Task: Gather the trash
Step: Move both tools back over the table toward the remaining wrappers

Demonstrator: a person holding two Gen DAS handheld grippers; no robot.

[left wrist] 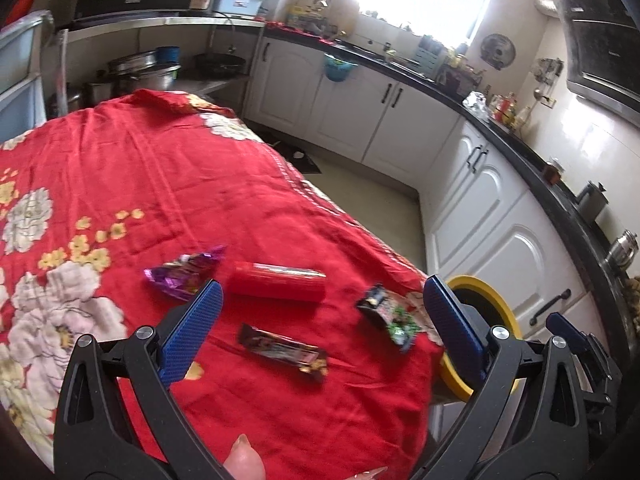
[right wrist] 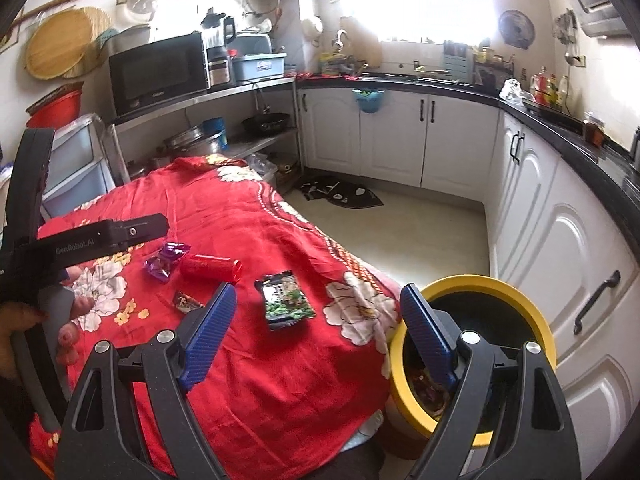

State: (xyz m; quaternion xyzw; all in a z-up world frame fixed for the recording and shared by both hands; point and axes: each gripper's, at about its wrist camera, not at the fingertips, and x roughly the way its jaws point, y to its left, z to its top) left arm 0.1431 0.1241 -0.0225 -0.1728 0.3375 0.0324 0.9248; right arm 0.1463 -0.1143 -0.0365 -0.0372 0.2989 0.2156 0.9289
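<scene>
left gripper (left wrist: pixel 320 304) fingers apart | right gripper (right wrist: pixel 316 308) fingers apart | crinkly foil wrappers, red cylinder (left wrist: pixel 276 282) on wrinkled cloth (left wrist: pixel 160 168)

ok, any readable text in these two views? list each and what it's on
"Genrobot.AI": white print on the left gripper body, seen from the right wrist view.
Microwave badge: too small to read.
Blue bin label: blurred.
Snack wrappers on the red cloth, including the green packet: print blurred, unreadable.

A black microwave (right wrist: pixel 158 70) sits far ahead to the left. White cabinets (right wrist: pixel 394 140) run ahead and rightward. A dark mat (right wrist: pixel 340 194) lies on the floor.
</scene>
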